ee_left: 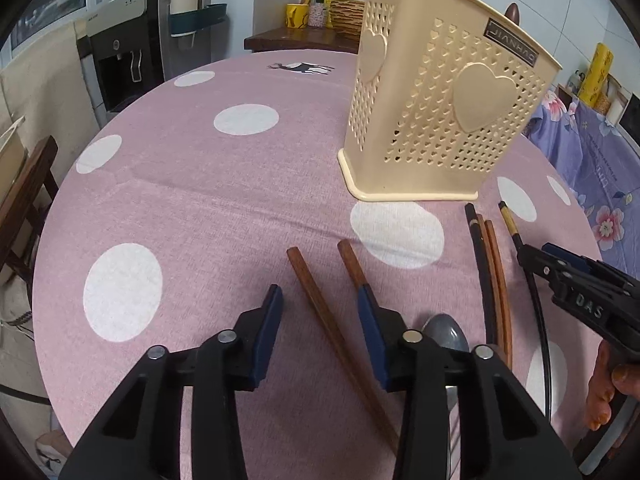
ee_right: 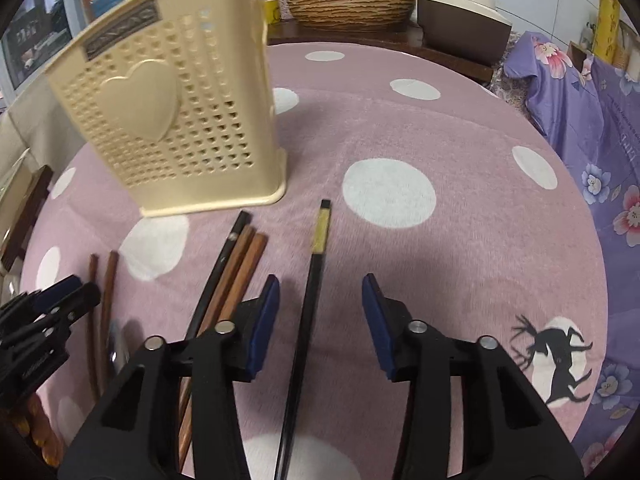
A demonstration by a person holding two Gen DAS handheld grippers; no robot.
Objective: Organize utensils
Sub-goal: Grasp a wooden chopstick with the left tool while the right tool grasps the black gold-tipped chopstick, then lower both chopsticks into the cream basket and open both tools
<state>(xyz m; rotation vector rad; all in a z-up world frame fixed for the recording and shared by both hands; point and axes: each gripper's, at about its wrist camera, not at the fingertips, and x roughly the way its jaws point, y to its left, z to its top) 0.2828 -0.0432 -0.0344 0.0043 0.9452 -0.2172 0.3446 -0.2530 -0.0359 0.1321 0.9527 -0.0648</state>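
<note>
A cream perforated utensil holder (ee_left: 440, 112) (ee_right: 172, 120) stands upright on the pink dotted tablecloth (ee_left: 200, 184). My left gripper (ee_left: 320, 300) is open, with one brown chopstick (ee_left: 320, 312) lying loose between its jaws. A second brown chopstick (ee_left: 350, 258) runs under its right finger. A metal spoon (ee_left: 446, 336) lies just right of that finger. My right gripper (ee_right: 320, 292) is open around a black chopstick with a yellow band (ee_right: 310, 300), and its pads do not touch it. One black and two brown chopsticks (ee_right: 236, 272) lie left of it.
A water dispenser (ee_left: 120, 60) and a wooden chair (ee_left: 24, 200) stand left of the table. A wicker basket (ee_right: 352, 4) and a brown-and-cream appliance (ee_right: 460, 20) sit on a wooden counter behind it. Purple floral fabric (ee_right: 592, 120) hangs at the right.
</note>
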